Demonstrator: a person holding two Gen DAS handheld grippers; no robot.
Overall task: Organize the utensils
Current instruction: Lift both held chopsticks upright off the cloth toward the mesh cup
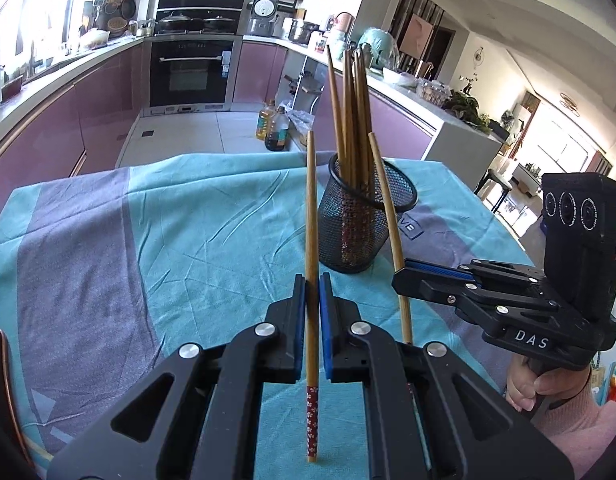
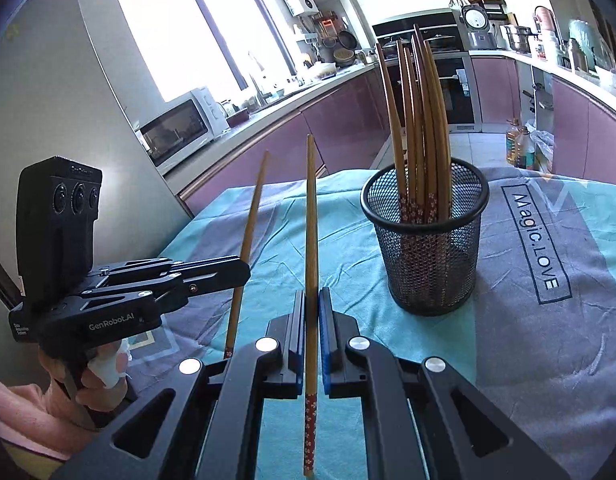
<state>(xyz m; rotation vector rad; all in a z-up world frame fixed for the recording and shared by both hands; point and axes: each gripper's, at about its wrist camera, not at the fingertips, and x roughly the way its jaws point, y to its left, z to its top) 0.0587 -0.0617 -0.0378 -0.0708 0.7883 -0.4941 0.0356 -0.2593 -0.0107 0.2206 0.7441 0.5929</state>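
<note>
Each tongs, left tongs (image 1: 312, 280) and right tongs (image 2: 312, 296), clenches one tan chopstick (image 1: 311, 216) (image 2: 311, 216) with red flowered handle end, standing near-upright, tip up, beside the mesh cup (image 1: 362, 224).

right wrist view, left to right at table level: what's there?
left gripper → chopstick it holds → chopstick in the right gripper → mesh cup of chopsticks → "Magic.LOVE" print on the cloth.
</note>
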